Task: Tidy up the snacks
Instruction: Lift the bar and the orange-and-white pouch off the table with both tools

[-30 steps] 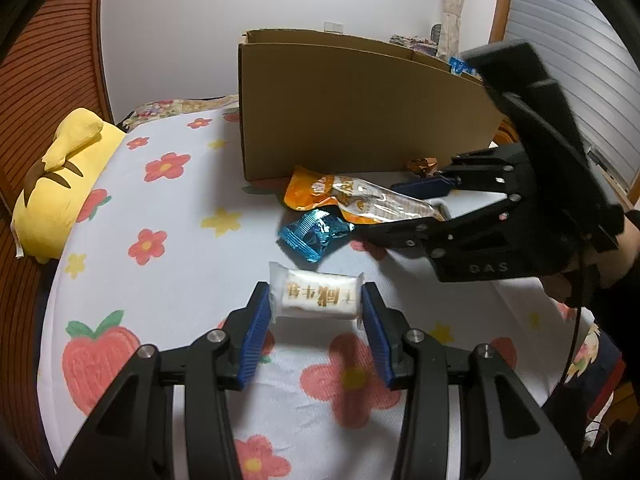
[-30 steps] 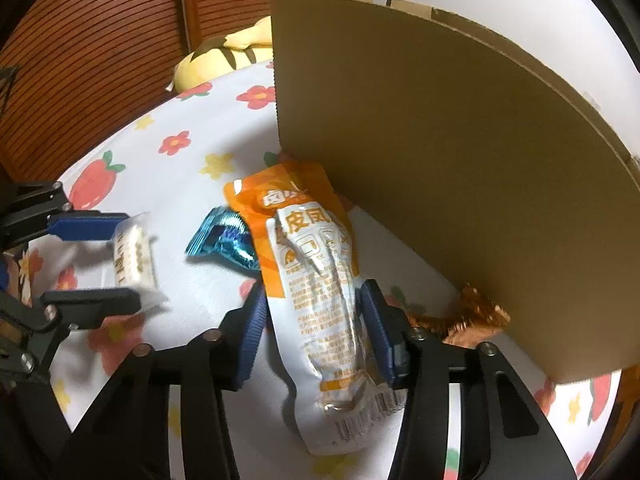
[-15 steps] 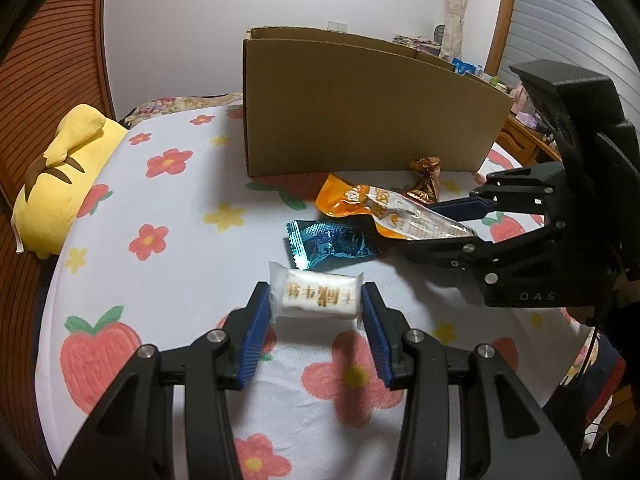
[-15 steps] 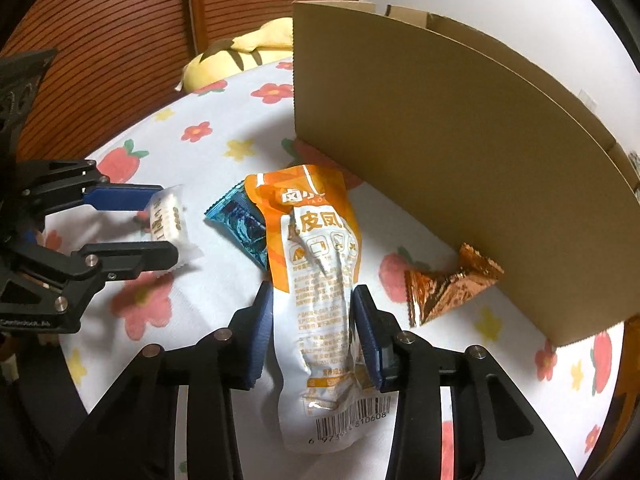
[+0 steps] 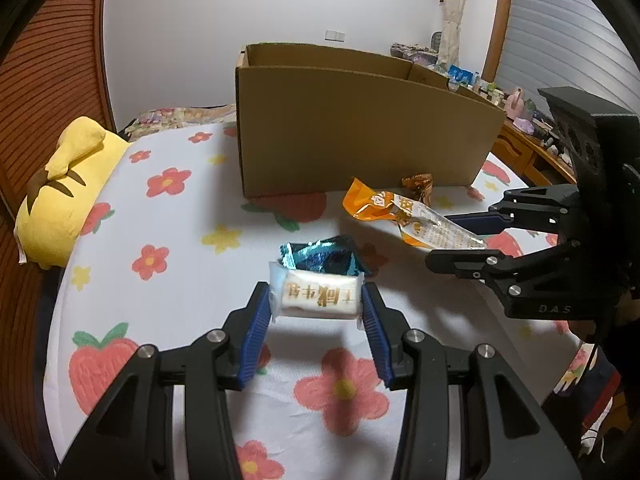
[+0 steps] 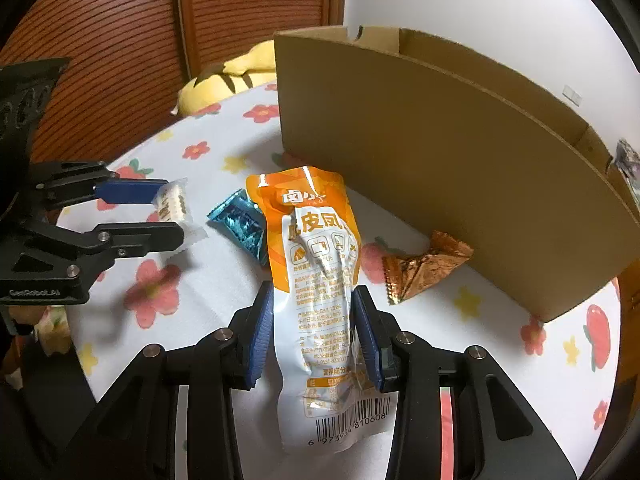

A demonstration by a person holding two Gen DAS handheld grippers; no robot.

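My left gripper [image 5: 316,300] is shut on a small white snack packet [image 5: 318,295] with gold lettering, held across its width just over the flowered sheet; the right wrist view shows this gripper [image 6: 168,216] and packet [image 6: 173,206] at the left. My right gripper [image 6: 313,312] is shut on a long orange-and-white pouch [image 6: 316,248], its pads pinching the lower half, barcode end towards the camera. From the left wrist view that gripper [image 5: 456,236] holds the pouch [image 5: 404,216] off the sheet. A blue foil packet [image 5: 320,258] lies just behind the white one.
An open-topped cardboard box [image 5: 360,136] stands on the sheet behind the snacks. A copper foil packet [image 6: 420,270] lies against its front wall. A yellow plush pillow [image 5: 68,196] sits at the left edge. A wooden dresser with clutter [image 5: 532,148] stands at the right.
My right gripper has closed on the orange pouch and drawn it back from the box, uncovering the copper packet. The blue packet has shifted towards the white one. My left gripper has stayed put.
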